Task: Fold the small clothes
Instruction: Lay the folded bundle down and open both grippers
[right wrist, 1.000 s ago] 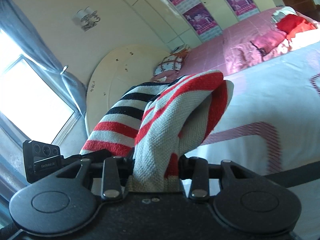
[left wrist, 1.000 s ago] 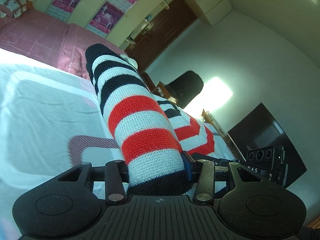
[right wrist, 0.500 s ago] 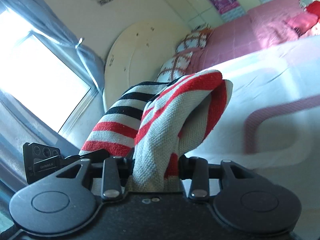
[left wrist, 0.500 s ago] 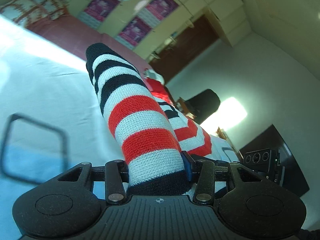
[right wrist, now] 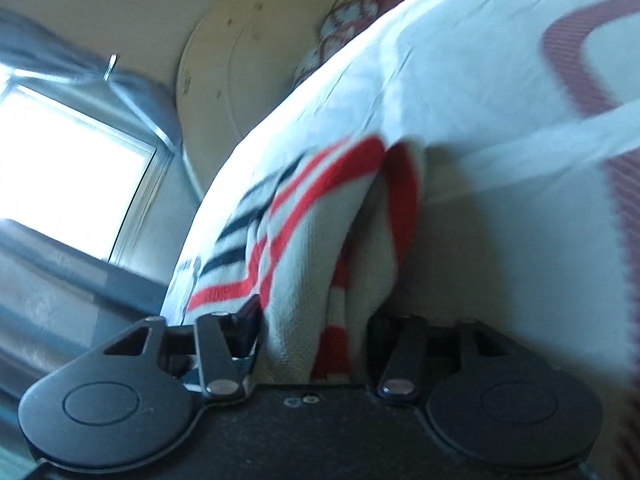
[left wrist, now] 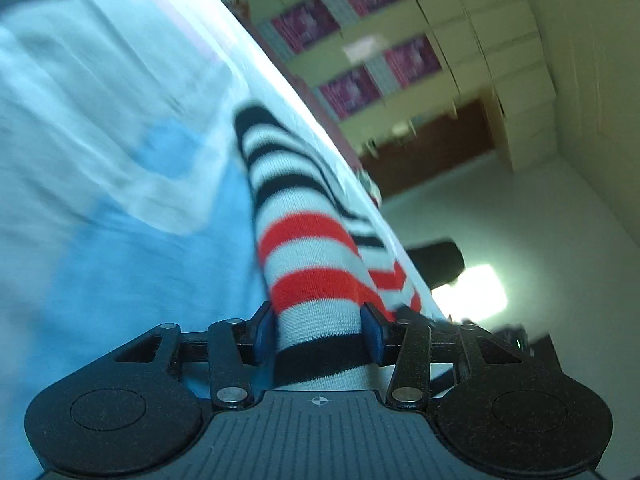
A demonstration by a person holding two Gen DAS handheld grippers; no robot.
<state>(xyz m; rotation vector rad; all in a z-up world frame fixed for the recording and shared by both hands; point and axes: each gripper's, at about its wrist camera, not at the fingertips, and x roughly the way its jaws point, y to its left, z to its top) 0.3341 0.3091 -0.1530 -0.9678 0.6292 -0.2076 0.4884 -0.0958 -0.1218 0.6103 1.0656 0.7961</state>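
White bedsheet (right wrist: 500,240) | left hand-held gripper (left wrist: 320,332) clamps striped garment (left wrist: 308,248)

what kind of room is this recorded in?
Most likely a bedroom. The striped garment is over a bed with a white sheet, with a rounded headboard and patterned pillow behind it. The other view shows wall cupboards with posters.

you have a pale bedsheet (left wrist: 100,240) below you. purple posters (left wrist: 352,88) hang on the wall. a bright window (right wrist: 68,168) sits beside the headboard (right wrist: 240,60).
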